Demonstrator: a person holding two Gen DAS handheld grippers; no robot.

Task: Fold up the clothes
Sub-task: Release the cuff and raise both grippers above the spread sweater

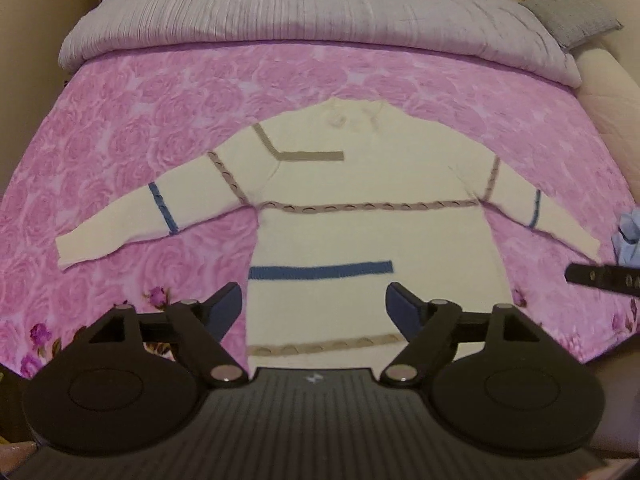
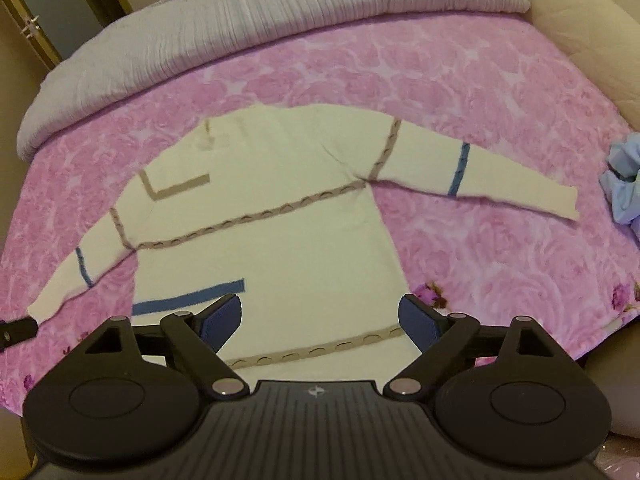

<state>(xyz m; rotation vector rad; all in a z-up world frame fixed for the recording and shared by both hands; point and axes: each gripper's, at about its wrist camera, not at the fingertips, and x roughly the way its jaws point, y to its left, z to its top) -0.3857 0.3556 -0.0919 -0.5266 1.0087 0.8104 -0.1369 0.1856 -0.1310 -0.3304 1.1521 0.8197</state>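
A cream sweater [image 1: 352, 232] with tan and blue stripes lies flat on the pink rose bedspread [image 1: 120, 140], both sleeves spread out to the sides. It also shows in the right wrist view [image 2: 280, 240]. My left gripper [image 1: 314, 300] is open and empty, hovering above the sweater's hem. My right gripper [image 2: 320, 314] is open and empty, also above the hem, nearer its right side. A black finger of the right gripper [image 1: 604, 278] shows at the right edge of the left wrist view.
A folded grey duvet [image 1: 300, 12] lies across the far end of the bed. A crumpled light-blue garment [image 2: 624, 188] sits at the bed's right edge. A grey cushion [image 1: 576, 20] and a beige padded bed side [image 2: 580, 28] are on the right.
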